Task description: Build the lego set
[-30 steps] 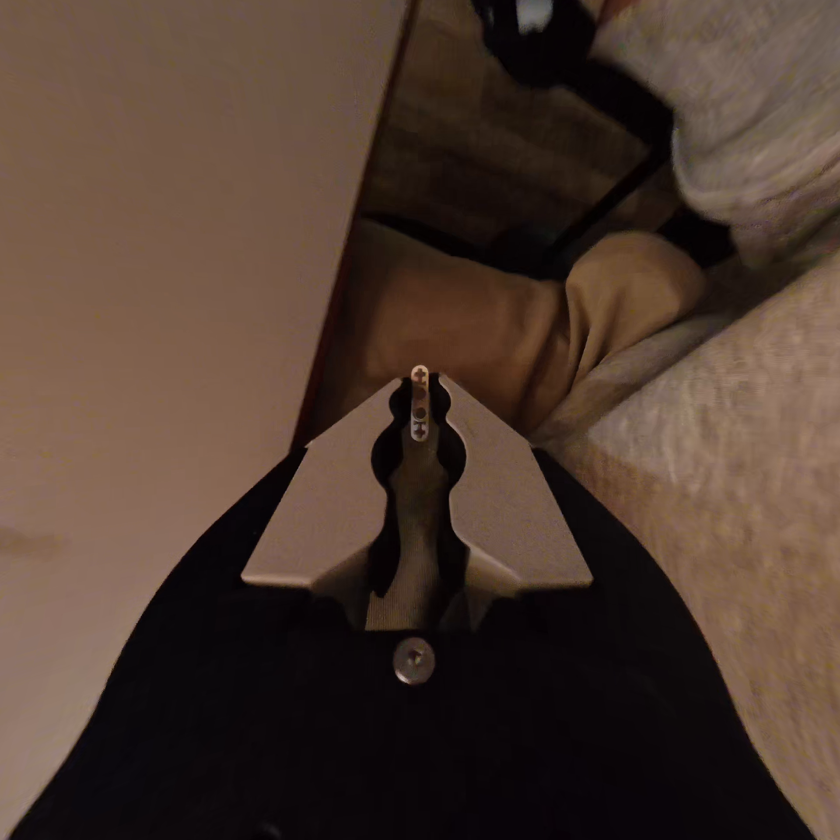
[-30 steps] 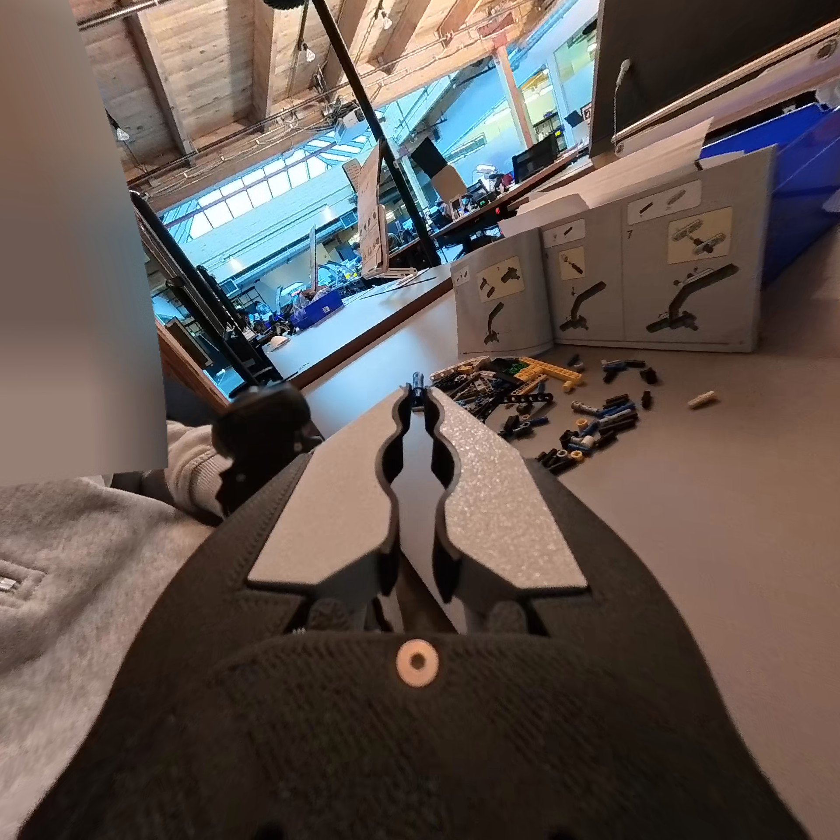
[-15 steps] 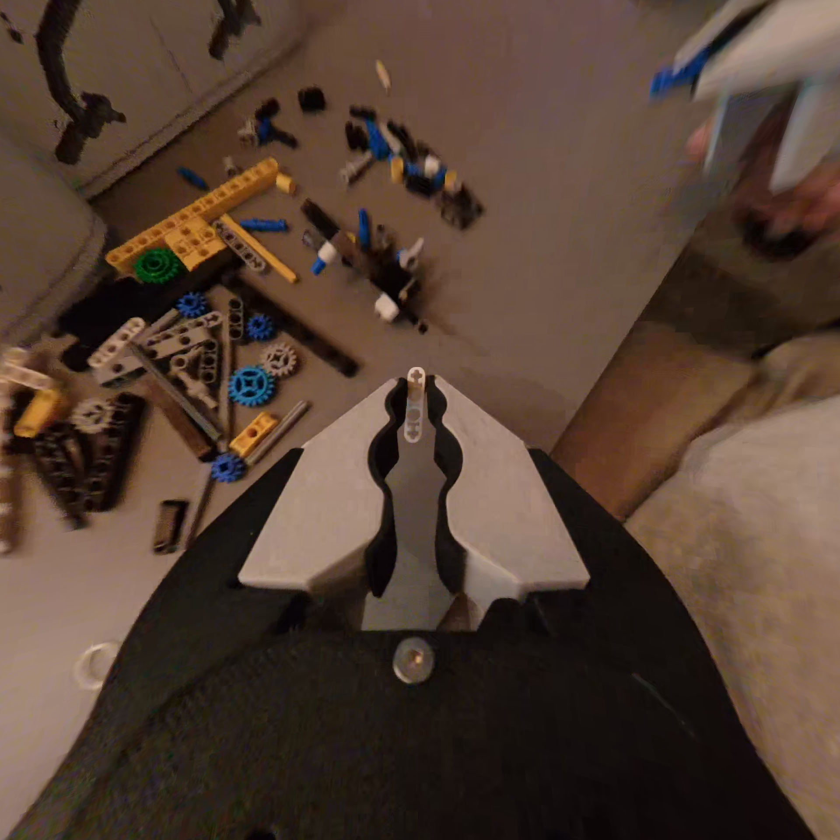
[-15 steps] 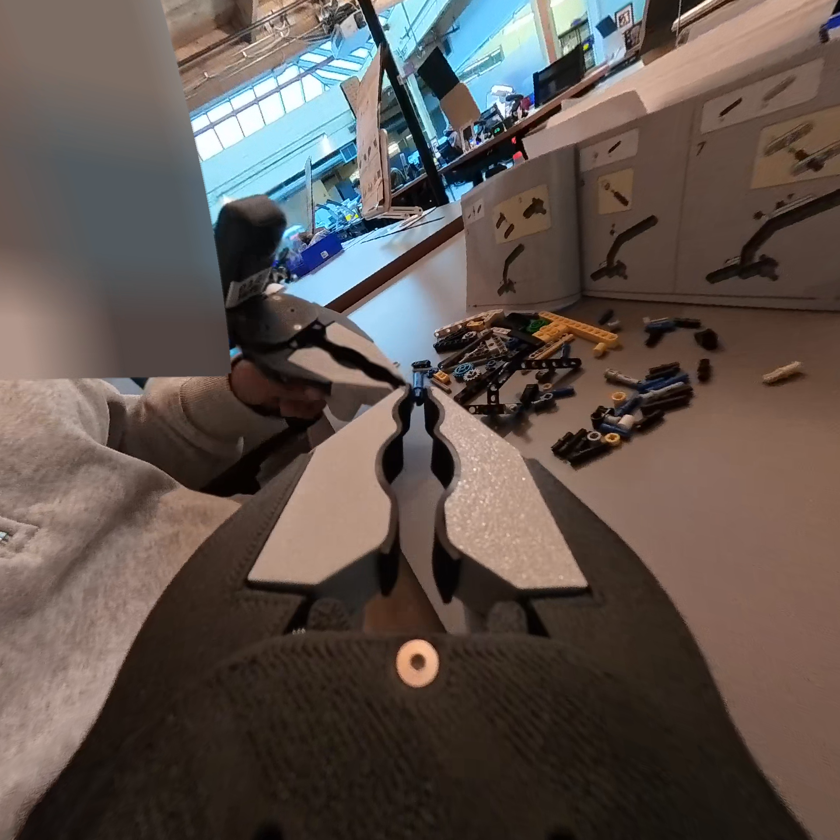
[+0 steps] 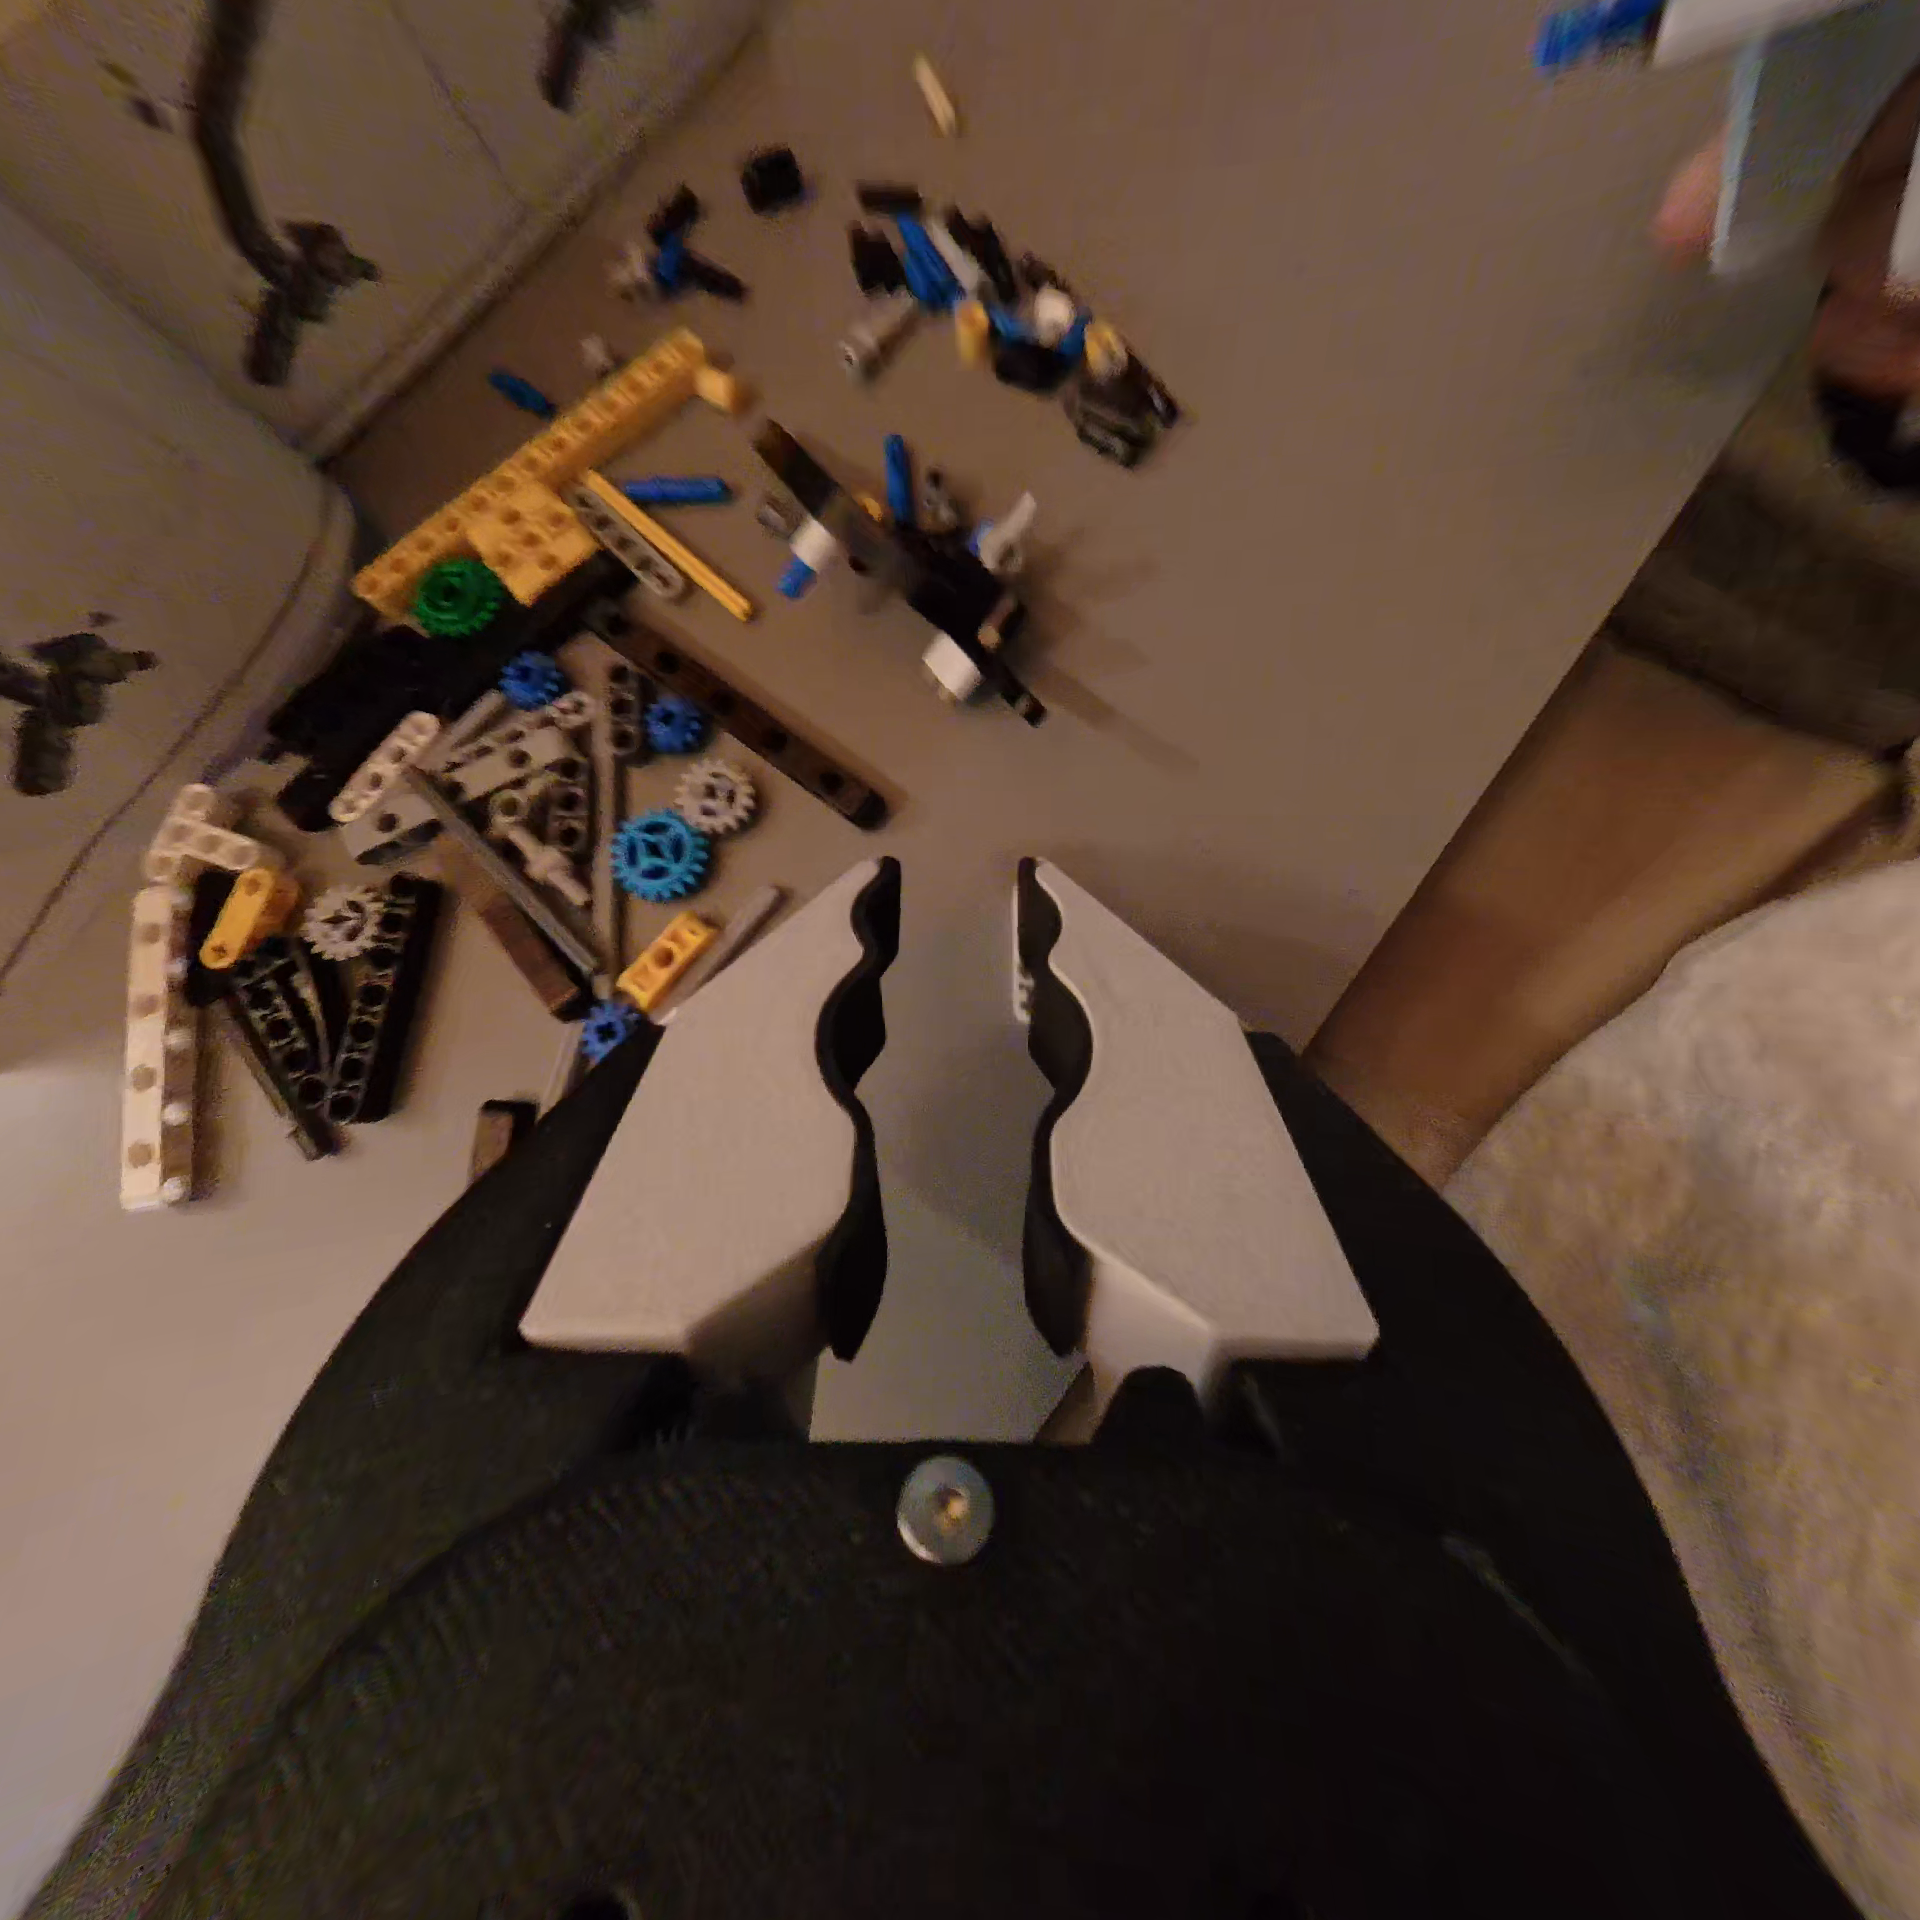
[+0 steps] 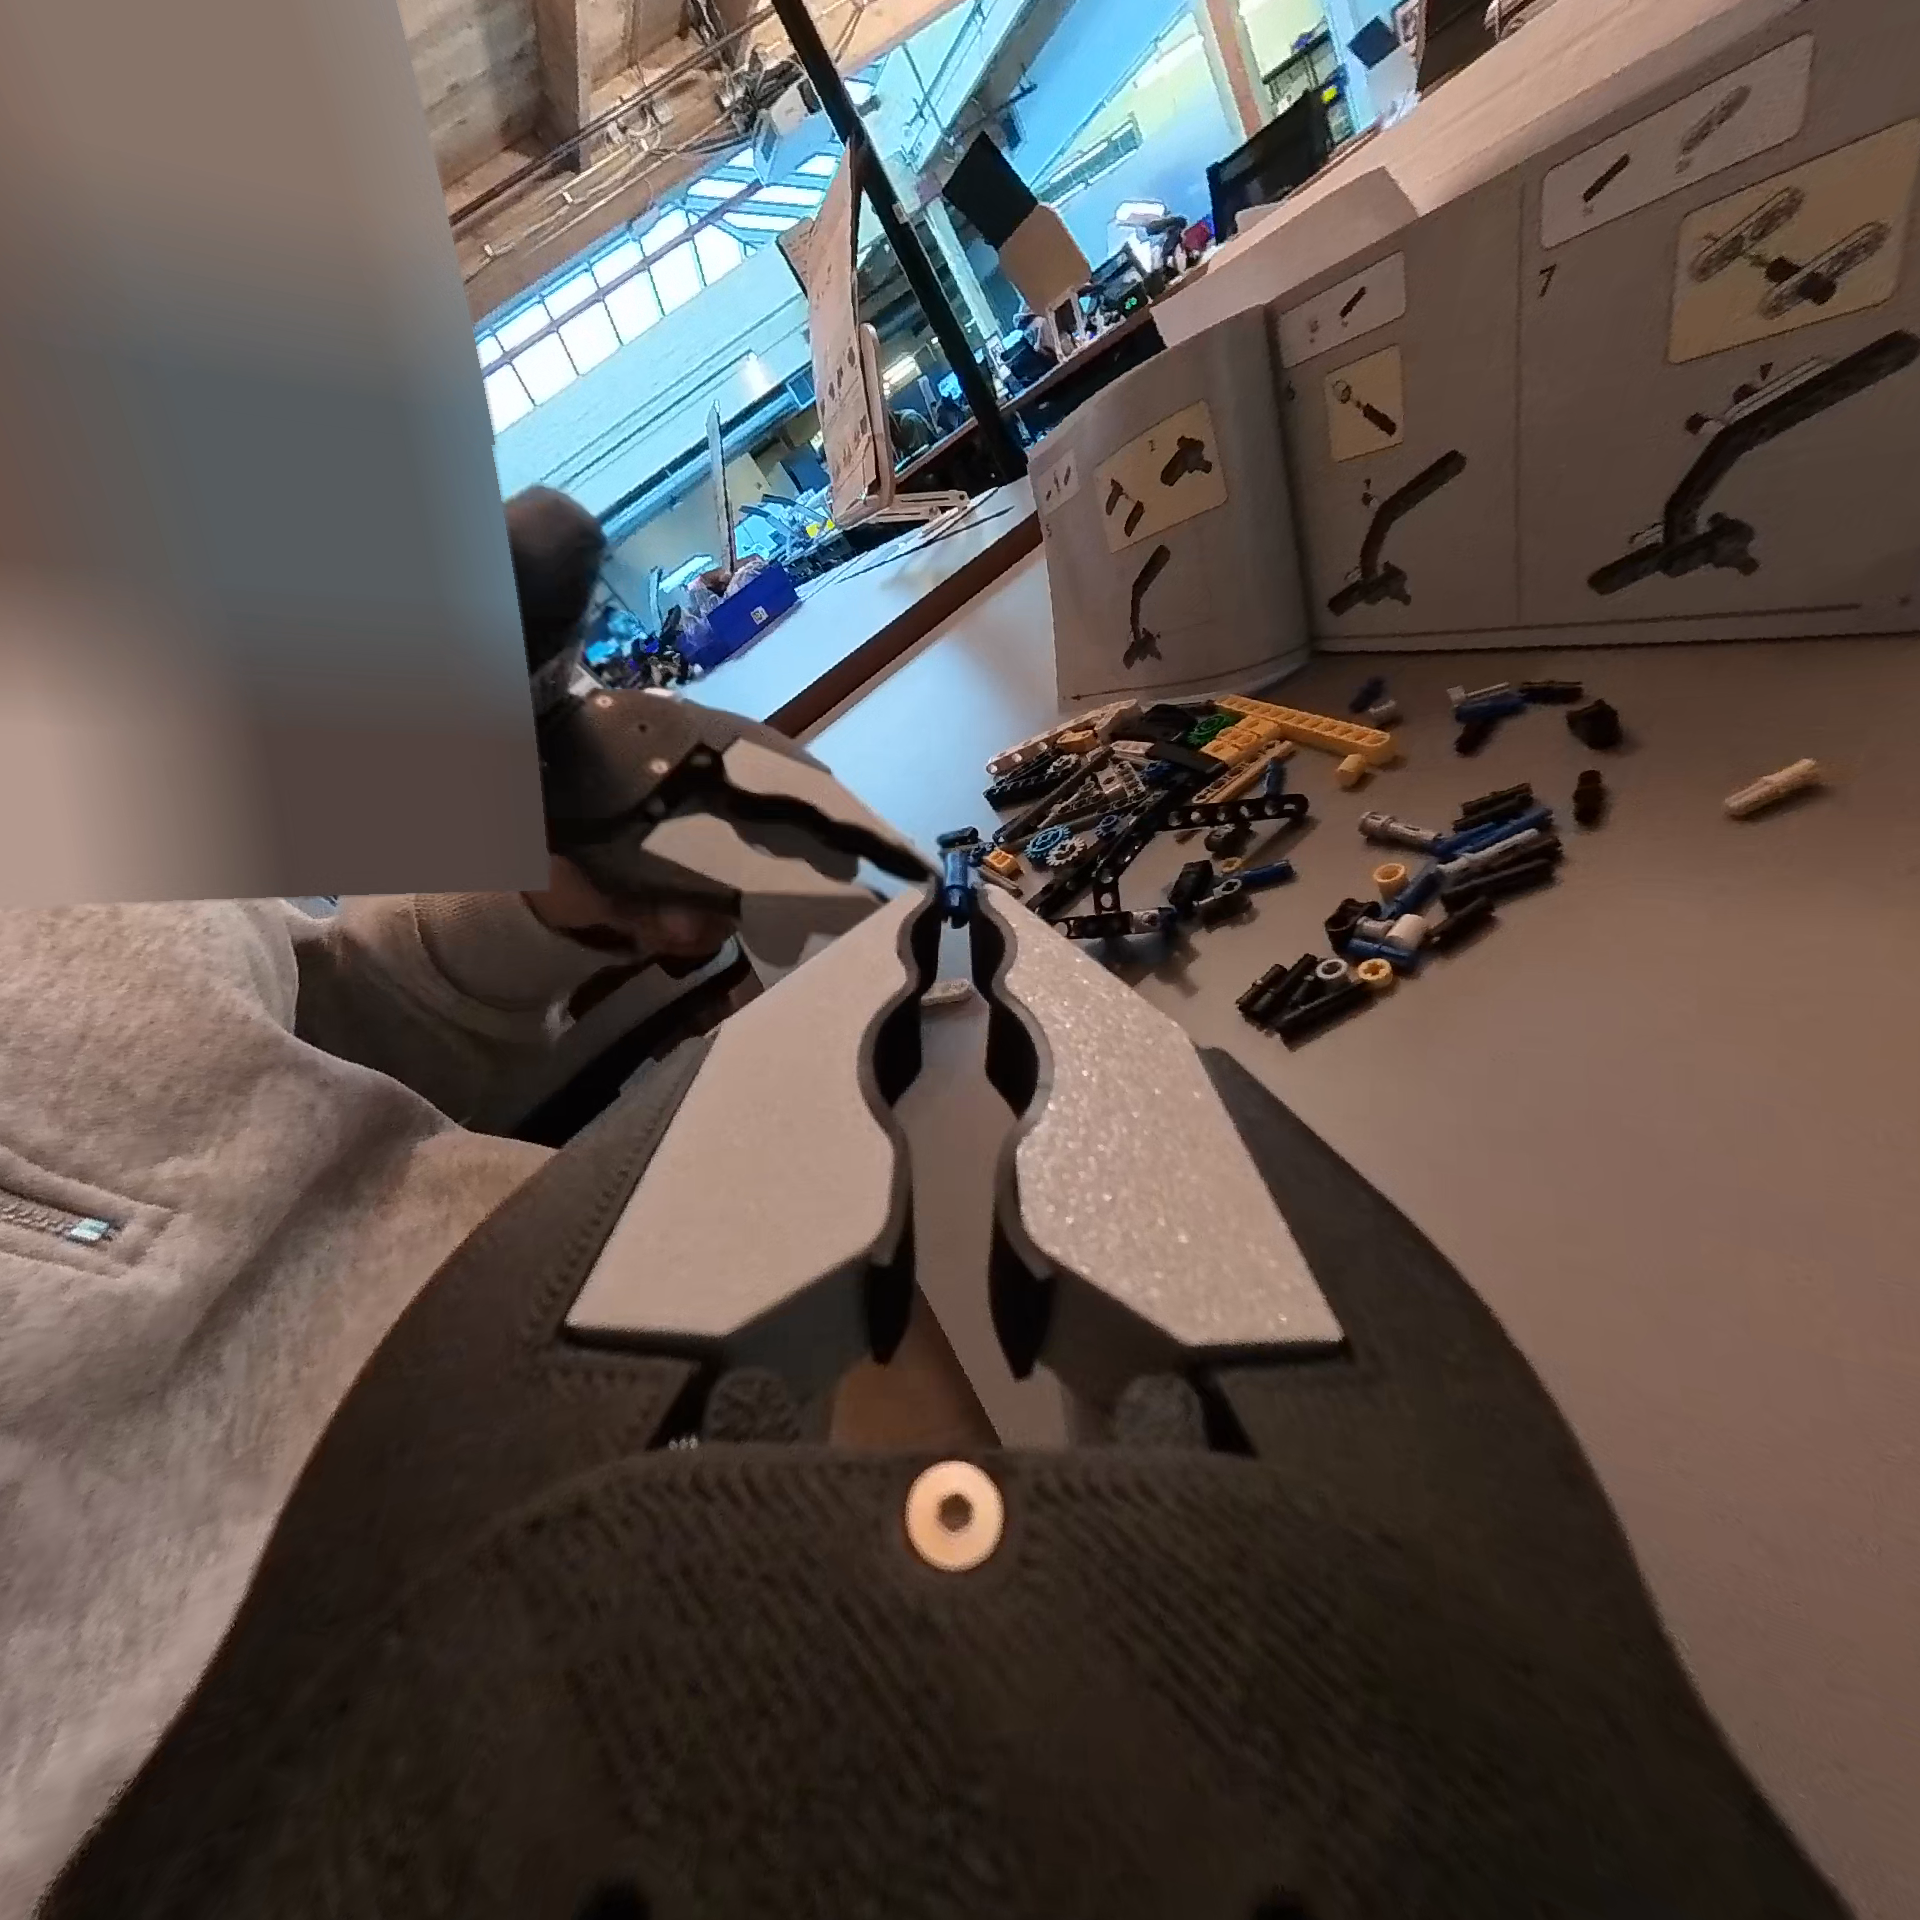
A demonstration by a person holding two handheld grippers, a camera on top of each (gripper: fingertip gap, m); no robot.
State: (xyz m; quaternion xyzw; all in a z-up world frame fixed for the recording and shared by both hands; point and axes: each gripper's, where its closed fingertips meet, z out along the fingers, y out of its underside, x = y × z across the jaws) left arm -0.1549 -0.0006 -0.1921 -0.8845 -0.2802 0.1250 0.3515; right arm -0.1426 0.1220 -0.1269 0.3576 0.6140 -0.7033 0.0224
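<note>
The left gripper [image 5: 956, 883] hangs above the near edge of the grey bench [image 5: 1299, 468] with its fingers parted to a moderate gap and nothing between them; the right gripper [image 6: 958, 902] has its fingers closed narrowly on a small blue plastic connector pin [image 6: 956, 883], the left tips almost touching that pin in the right wrist view. A small pale grey plastic piece [image 6: 945, 992] lies on the bench below the right fingers, near the front edge. The loose lego pieces [image 5: 540, 748], among them a long yellow perforated beam [image 5: 540, 468] and a blue toothed gear [image 5: 660, 854], lie scattered toward the far side, just before the open grey instruction booklet [image 6: 1455, 468] standing upright. Such parts are probably light, stiff and slick, so short pins are best pinched across the shaft and beams across their flat sides. The bench is smooth and matt; beyond it opens a large workshop hall with timber ceiling and skylights.
</note>
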